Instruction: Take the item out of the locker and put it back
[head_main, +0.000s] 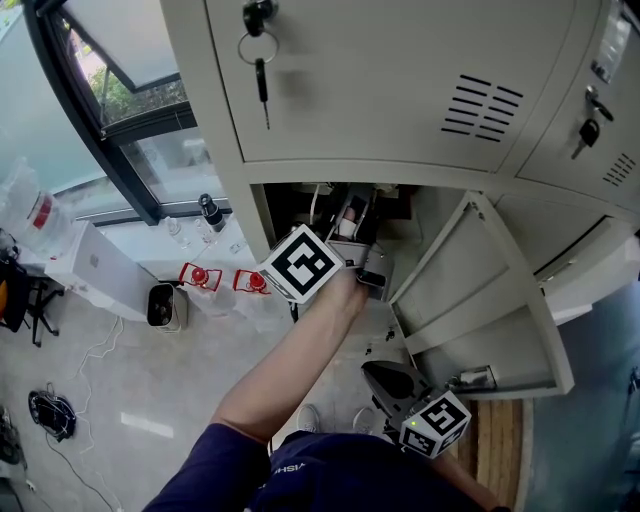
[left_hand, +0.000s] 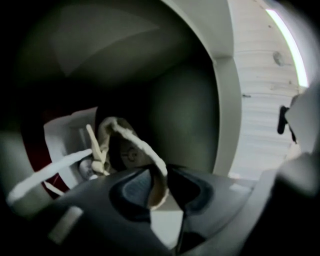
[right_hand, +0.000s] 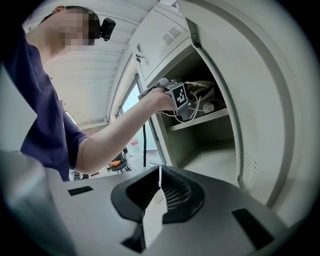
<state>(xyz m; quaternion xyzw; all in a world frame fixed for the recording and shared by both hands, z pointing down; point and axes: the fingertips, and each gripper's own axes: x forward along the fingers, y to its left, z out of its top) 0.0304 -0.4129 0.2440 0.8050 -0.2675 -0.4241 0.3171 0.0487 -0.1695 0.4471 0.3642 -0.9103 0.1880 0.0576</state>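
Your left arm (head_main: 290, 360) is stretched out with the elbow nearly straight. It reaches from your body into the open compartment of the locker (head_main: 400, 90). Your left hand (head_main: 345, 290) is wrapped around the left gripper (left_hand: 161, 192) at the mouth of the compartment. The marker cube (head_main: 303, 265) on that gripper faces up toward you.

In the left gripper view, the jaws point into the dark interior. They stand narrowly apart, and the cream rope handle (left_hand: 142, 147) of the bag (left_hand: 125, 152) runs down between them. The handle lies against the left jaw, and a dark gap shows on its other side. The jaws do not clamp it.

The bag is inside the locker on the upper shelf (right_hand: 200, 120), directly ahead of the left jaws. A white and red object (left_hand: 60, 135) is to its left, too blurred to identify.

Your right arm is held low and close to your body. The right gripper (right_hand: 160, 180) sits below the open locker door (head_main: 490, 300), well apart from the left gripper, and it points up toward the compartment. Its jaws are closed together with nothing between them. Its marker cube (head_main: 437, 422) is just in front of your torso.
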